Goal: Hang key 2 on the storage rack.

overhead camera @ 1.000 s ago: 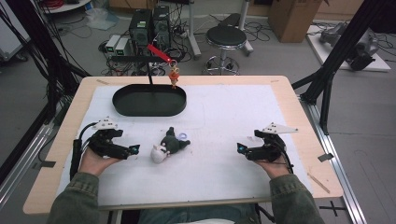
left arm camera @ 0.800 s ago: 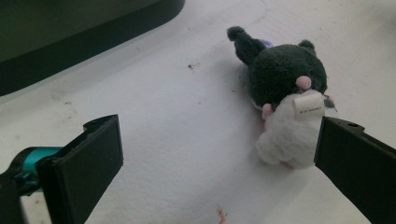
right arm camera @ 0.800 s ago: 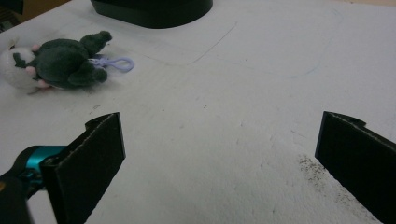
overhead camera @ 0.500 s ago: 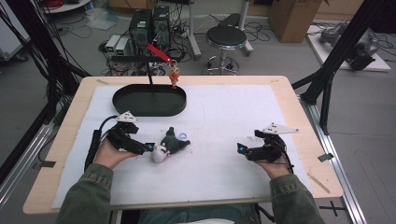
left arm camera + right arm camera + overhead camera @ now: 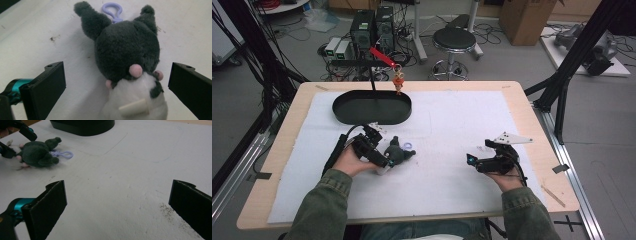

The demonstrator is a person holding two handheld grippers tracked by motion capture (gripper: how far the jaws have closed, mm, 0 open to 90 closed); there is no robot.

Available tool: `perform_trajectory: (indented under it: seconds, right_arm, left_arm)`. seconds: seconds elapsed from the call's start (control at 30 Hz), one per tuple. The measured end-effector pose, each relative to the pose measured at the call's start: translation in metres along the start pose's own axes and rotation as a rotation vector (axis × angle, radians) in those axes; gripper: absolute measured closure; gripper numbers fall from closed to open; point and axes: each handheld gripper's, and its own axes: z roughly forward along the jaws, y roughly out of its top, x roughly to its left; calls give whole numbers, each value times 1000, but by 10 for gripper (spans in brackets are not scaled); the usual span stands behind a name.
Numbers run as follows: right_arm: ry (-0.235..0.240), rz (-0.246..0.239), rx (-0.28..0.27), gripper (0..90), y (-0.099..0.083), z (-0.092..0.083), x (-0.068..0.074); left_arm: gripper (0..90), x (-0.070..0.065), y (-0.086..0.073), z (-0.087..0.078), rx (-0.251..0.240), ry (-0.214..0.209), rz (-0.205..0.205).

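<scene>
Left gripper (image 5: 384,161): jaws wide apart, one on each side of the plush toy; in the left gripper view there is a clear gap between each black jaw and the plush, so nothing is clamped.
Left hand (image 5: 346,161): grips the tool from the near left, green sleeve coming in from the near edge.
Plush toy (image 5: 127,60): dark grey head with two ears, pink spots, white lower part; it lies on the white cloth, left of centre, near side of the black tray, right at the left gripper's tips.
Clip (image 5: 112,11): lilac loop at the top of the plush's head, lying flat on the cloth on the far side of the toy from the gripper.
Black tray (image 5: 372,107): oval, on the far left part of the cloth, far side of the toy and apart from it.
Stand (image 5: 372,80): thin black post rising from the tray, with a small orange charm (image 5: 398,81) hanging from its red arm.
White cloth (image 5: 447,120): covers most of the wooden table (image 5: 532,125).
Right gripper (image 5: 476,160): jaws wide apart with bare cloth between them, resting on the near right, well apart from the toy.
</scene>
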Motion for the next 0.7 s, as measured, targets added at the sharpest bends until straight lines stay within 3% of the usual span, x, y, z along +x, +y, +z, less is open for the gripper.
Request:
perform_trajectory:
  seconds: [0.13, 0.33, 0.4, 0.47, 0.53, 0.6, 0.7]
  right_arm:
    - [3, 0, 0, 6, 0, 0, 0]
    - [6, -1, -3, 6, 0, -1, 0]
    - [5, -3, -2, 6, 0, -1, 0]
    - [6, -3, -3, 6, 0, -1, 0]
    - [6, -2, -4, 6, 0, -1, 0]
    - [4, -4, -5, 5, 0, -1, 0]
    - [4, -5, -5, 6, 0, -1, 0]
  left_arm:
    - [17, -5, 7, 10, 41, 16, 10]
    - [18, -8, 6, 28, 158, 54, 48]
    - [59, -9, 6, 28, 176, 60, 49]
    - [176, -10, 6, 25, 161, 93, 60]
    - [417, -10, 6, 19, 126, 57, 52]
    - [453, -10, 5, 16, 112, 91, 67]
    - [471, -7, 4, 8, 70, 95, 59]
